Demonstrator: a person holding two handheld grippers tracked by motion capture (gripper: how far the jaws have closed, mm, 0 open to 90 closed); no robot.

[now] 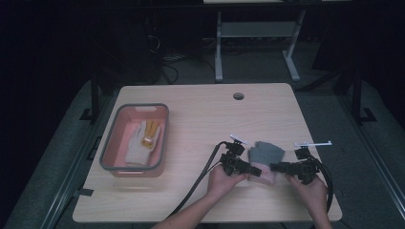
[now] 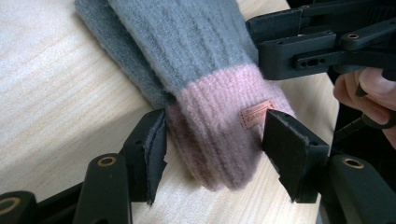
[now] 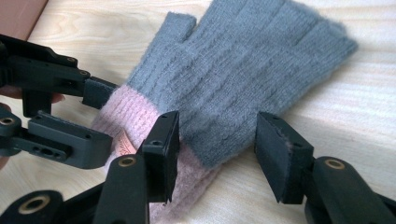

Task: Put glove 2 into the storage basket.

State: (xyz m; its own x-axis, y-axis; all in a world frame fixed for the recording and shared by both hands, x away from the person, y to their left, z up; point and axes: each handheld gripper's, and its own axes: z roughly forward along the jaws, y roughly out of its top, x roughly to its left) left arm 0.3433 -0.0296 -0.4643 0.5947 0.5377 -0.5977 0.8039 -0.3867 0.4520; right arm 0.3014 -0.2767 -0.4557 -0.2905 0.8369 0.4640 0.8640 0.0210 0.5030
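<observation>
Beside the pink basket (image 1: 135, 167) on the table (image 1: 200, 114), the glove (image 1: 265, 160) lies cuff toward you; your left gripper (image 2: 212, 140) straddles that cuff, fingers spread, not pinching; right gripper (image 3: 217, 140) likewise.

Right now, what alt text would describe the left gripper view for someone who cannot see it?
A grey knitted glove with a pink cuff lies on a pale wooden table, its cuff between the left hand-held gripper's two black jaws. The right hand-held gripper reaches in from the upper right.

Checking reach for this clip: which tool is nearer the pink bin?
Left. The left tool sits at the glove's cuff, on the side toward the bin; the right tool is beyond it.
</observation>
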